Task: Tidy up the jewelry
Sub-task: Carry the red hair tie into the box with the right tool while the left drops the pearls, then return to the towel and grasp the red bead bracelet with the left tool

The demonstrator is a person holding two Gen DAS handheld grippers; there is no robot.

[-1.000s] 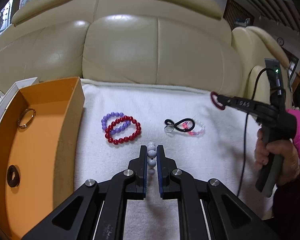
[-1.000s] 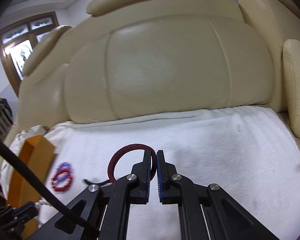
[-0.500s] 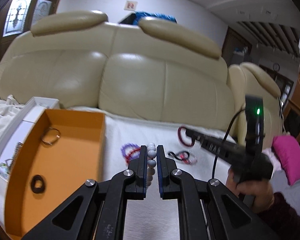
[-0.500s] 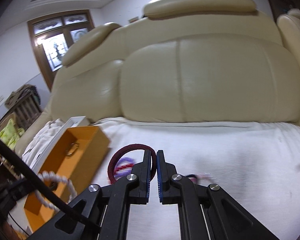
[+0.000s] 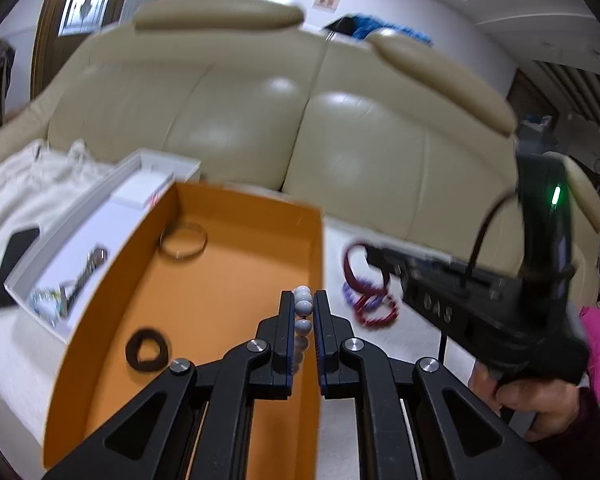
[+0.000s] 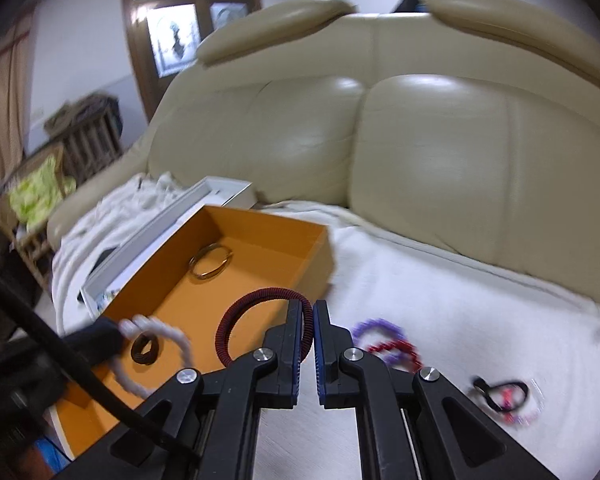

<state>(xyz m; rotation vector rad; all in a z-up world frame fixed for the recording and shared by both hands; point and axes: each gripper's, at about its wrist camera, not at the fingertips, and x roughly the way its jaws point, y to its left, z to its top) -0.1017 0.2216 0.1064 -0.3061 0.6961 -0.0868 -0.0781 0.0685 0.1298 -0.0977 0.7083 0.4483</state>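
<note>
My left gripper [image 5: 302,307] is shut on a white bead bracelet [image 5: 302,312] and holds it above the right wall of the orange box [image 5: 240,256]. The bracelet also shows in the right wrist view [image 6: 172,334], hanging over the box. My right gripper [image 6: 308,320] is shut on a dark red cord bracelet [image 6: 244,312] above the towel, near the box's right side; it also shows in the left wrist view [image 5: 350,264]. The box holds a gold bangle [image 5: 183,240] and a black ring [image 5: 147,350].
Purple and red bead bracelets [image 6: 388,344] and a black and pink bracelet [image 6: 504,394] lie on the white towel [image 6: 460,320] over a cream sofa [image 6: 420,140]. A white tray [image 5: 80,248] with small items and a phone [image 5: 14,256] sit left of the box.
Both grippers have moved left toward the orange box with their bracelets. The white bead bracelet now hangs over the box instead of the towel.
</note>
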